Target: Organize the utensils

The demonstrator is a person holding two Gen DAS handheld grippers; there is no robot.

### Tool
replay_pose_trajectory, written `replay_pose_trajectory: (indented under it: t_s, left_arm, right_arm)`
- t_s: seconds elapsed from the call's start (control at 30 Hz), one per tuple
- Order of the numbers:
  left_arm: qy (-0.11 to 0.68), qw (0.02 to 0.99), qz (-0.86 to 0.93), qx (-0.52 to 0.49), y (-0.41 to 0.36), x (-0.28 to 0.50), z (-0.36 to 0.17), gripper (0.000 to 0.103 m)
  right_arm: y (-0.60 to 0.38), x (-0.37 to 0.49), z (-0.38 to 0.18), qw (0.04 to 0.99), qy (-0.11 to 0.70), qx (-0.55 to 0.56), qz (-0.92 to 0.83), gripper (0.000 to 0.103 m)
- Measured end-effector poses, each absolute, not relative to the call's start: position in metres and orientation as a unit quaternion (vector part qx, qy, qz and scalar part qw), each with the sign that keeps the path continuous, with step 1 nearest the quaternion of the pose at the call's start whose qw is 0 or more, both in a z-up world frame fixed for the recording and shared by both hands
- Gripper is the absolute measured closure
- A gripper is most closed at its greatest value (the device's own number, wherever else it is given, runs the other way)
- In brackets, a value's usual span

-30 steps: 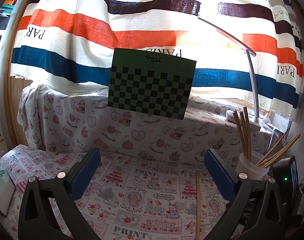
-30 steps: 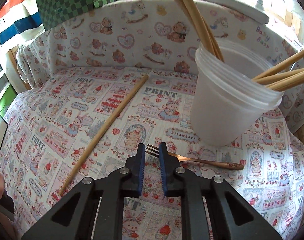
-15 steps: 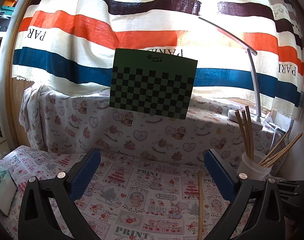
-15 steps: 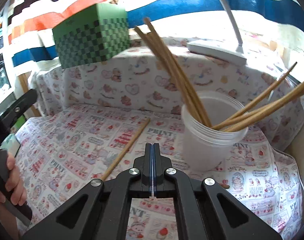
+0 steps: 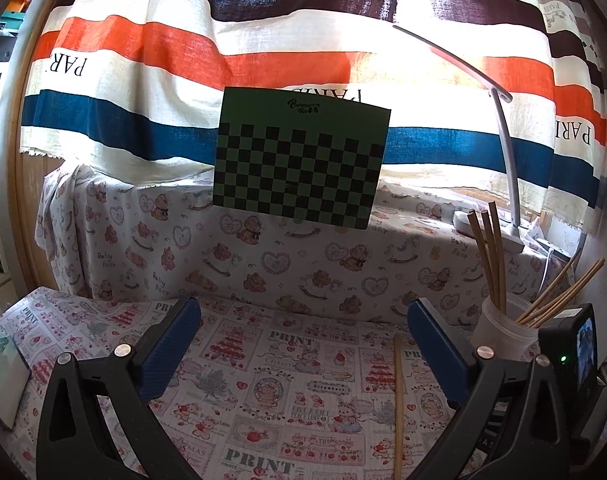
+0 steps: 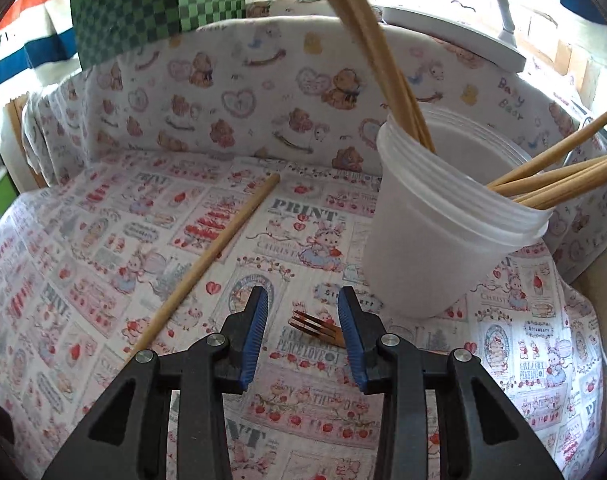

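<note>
Copper-coloured metal, a small fork [image 6: 317, 327] lies flat on the printed cartoon cloth covering the worktop [image 6: 83, 248], tines toward ten o'clock, its handle hidden behind the right blue pad. The right gripper [image 6: 303, 326] points down at it with jaws that have just been opening; the tines sit between the blue pads [image 6: 257, 332], and neither pad presses on them, so the gripper is released. At two o'clock from the fork, just beside it, stands a translucent white plastic cup [image 6: 435, 236] holding several bamboo chopsticks [image 6: 383, 64]: one bundle leans toward twelve o'clock, another fans out toward three o'clock. A single loose wooden chopstick [image 6: 207, 264] lies on the cloth from eleven o'clock down to eight o'clock of the fork, apart from it.

The left gripper [image 5: 303, 354] hangs above the cloth with its blue pads spread wide and nothing between them. In its view the loose chopstick [image 5: 398, 404] lies at five o'clock, and the cup [image 5: 503, 332] with its sticks stands at four o'clock. A green-and-black checkerboard card [image 5: 299, 160] hangs at twelve o'clock before a striped curtain [image 5: 143, 40], with a white desk lamp [image 5: 503, 160] at two o'clock.
</note>
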State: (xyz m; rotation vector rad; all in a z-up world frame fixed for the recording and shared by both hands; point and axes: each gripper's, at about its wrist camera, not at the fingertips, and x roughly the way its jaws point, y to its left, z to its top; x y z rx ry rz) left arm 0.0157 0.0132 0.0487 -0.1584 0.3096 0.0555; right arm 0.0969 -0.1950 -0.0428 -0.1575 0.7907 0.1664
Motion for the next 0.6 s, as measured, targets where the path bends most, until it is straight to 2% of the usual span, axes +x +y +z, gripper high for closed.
replay_pose_trajectory:
  t_s: [0.17, 0.2, 0.23, 0.27, 0.37, 0.6]
  left_arm:
    - [0.156, 0.984, 0.029, -0.086, 0.015, 0.016, 0.049, 0.000]
    - [0.156, 0.983, 0.029, -0.088, 0.015, 0.016, 0.049, 0.000]
    - [0.156, 0.983, 0.030, -0.089, 0.016, 0.016, 0.049, 0.000]
    - [0.156, 0.983, 0.030, -0.091, 0.016, 0.016, 0.049, 0.000]
    - [0.156, 0.983, 0.031, -0.091, 0.016, 0.016, 0.049, 0.000]
    - [0.152, 0.984, 0.034, -0.090, 0.017, 0.014, 0.049, 0.000]
  right_arm:
    - [-0.188, 0.100, -0.052, 0.910, 0.398, -0.096, 0.060, 0.066]
    - [-0.191, 0.101, -0.052, 0.911, 0.399, -0.087, 0.059, 0.069]
    - [-0.193, 0.103, -0.053, 0.910, 0.404, -0.077, 0.058, 0.080]
    - [-0.196, 0.104, -0.052, 0.910, 0.405, -0.065, 0.061, 0.085]
    - [-0.199, 0.101, -0.048, 0.915, 0.394, -0.062, 0.054, 0.097]
    - [-0.212, 0.070, -0.005, 0.942, 0.320, -0.017, 0.105, 0.099]
